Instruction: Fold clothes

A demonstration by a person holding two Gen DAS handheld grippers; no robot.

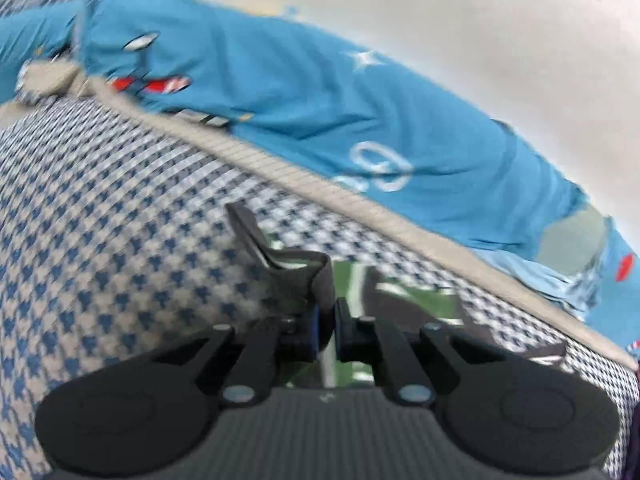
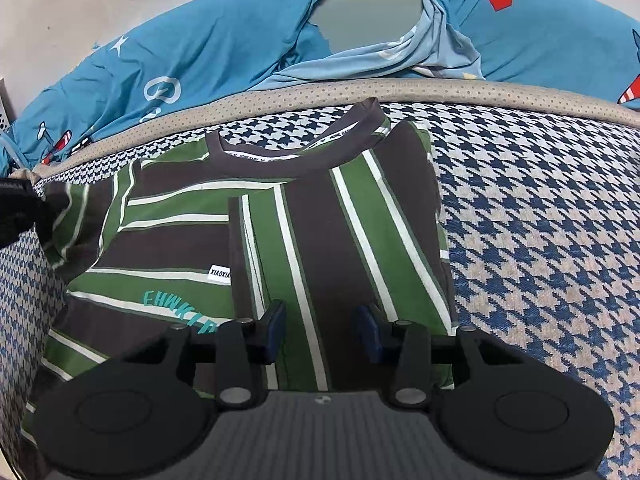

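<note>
Right side of shirt [image 2: 320, 216] folded in. My left claw [image 1: 326, 320] pinches the sleeve [image 1: 296, 264]; right claw [image 2: 320, 334] spread, holding nothing. Left fold outstanding.

A bed with a blue-and-cream houndstooth woven cover [image 2: 540, 220] and a beige dotted edge band [image 2: 320, 94] carries the things. A green, dark-grey and white striped T-shirt [image 2: 304, 216] lies partly folded directly on it. A rumpled blue printed sheet [image 2: 224, 44] lies along the band's far side.

Green-and-grey striped shirt [image 2: 304, 220] lies half-folded on houndstooth bedspread [image 2: 540, 220].
</note>
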